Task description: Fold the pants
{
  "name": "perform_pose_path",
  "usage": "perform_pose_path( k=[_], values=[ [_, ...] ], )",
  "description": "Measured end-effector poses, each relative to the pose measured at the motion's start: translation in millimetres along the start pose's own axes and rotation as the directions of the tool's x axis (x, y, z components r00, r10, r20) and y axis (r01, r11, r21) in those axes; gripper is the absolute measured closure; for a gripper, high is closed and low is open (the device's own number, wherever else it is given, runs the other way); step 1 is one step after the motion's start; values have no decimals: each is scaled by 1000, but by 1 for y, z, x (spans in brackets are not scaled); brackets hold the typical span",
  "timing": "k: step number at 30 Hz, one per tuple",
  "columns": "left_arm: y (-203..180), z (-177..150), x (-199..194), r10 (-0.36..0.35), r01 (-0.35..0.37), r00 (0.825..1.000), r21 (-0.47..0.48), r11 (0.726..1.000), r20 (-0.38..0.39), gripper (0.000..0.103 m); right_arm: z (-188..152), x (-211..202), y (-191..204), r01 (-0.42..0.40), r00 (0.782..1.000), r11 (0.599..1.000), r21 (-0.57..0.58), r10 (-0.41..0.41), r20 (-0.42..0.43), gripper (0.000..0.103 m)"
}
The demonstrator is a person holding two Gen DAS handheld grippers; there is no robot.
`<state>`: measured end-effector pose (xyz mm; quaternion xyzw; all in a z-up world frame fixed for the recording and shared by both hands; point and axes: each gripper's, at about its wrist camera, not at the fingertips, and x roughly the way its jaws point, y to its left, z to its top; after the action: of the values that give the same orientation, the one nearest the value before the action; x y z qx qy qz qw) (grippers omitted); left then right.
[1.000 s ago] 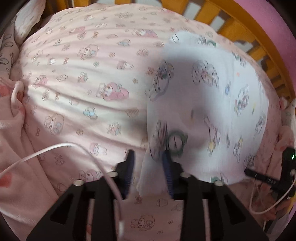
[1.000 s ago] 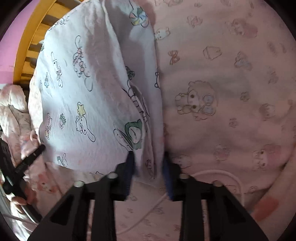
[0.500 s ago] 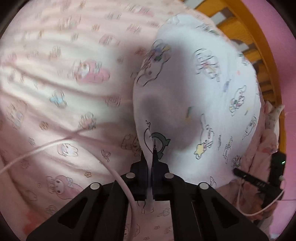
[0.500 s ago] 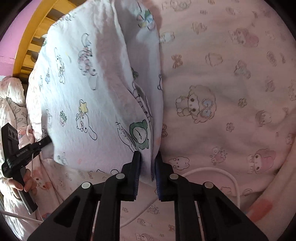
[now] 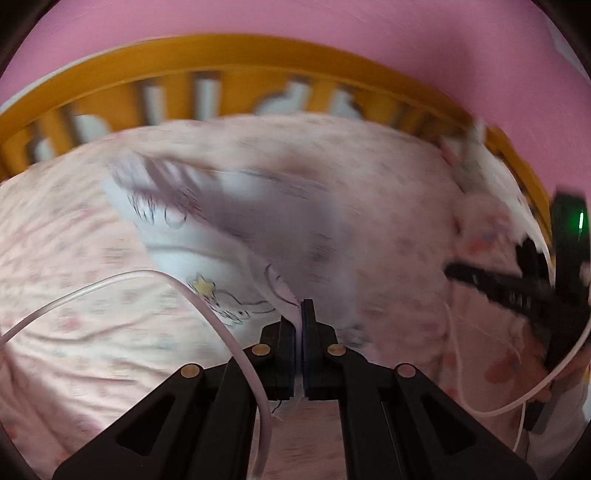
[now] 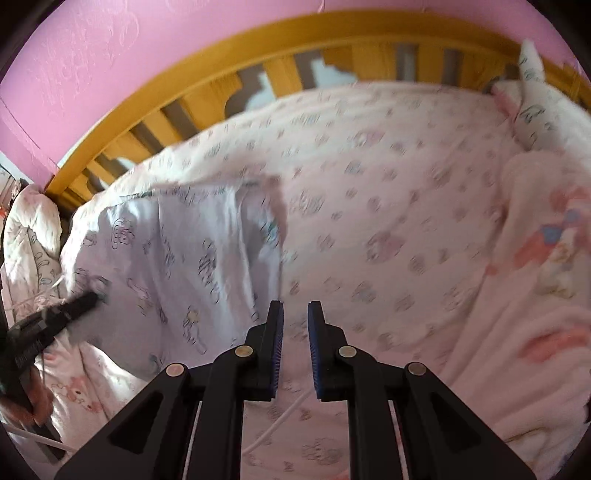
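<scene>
The pants (image 5: 236, 236) are white with small cartoon prints and lie on the pink printed sheet. My left gripper (image 5: 298, 314) is shut on an edge of the pants and holds that edge lifted; the view is blurred by motion. In the right wrist view the pants (image 6: 173, 266) lie to the left, partly folded over. My right gripper (image 6: 295, 314) is open and empty, just right of the pants' edge, above the sheet. The left gripper's tip (image 6: 83, 304) shows at the pants' left side. The right gripper's body (image 5: 517, 291) shows at the right of the left wrist view.
A yellow wooden crib rail (image 6: 258, 48) runs along the far side of the bed, with a pink wall (image 5: 295, 22) behind. A fluffy pink blanket (image 6: 535, 295) lies at the right. White cables (image 5: 129, 280) trail over the pink sheet (image 6: 388, 206).
My right gripper has opened and let go of the pants. Both grippers have tilted up, so the rail and wall now show. My left gripper stays shut on the pants and is moving.
</scene>
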<state>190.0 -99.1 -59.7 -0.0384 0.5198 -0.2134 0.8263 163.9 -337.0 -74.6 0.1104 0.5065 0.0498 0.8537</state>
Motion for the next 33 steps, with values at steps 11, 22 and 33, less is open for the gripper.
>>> perform_pose_path(
  k=[11, 22, 33],
  values=[
    [-87, -30, 55, -49, 70, 991, 164, 984, -125, 101, 23, -12, -48, -1, 999, 999, 44, -1, 44, 89],
    [-79, -54, 82, -30, 62, 982, 168, 984, -186, 101, 74, 4, 29, -320, 947, 928, -189, 316, -52, 38],
    [-75, -64, 82, -25, 55, 985, 173, 983, -171, 101, 112, 61, 95, -171, 985, 944, -283, 163, -53, 102]
  ],
)
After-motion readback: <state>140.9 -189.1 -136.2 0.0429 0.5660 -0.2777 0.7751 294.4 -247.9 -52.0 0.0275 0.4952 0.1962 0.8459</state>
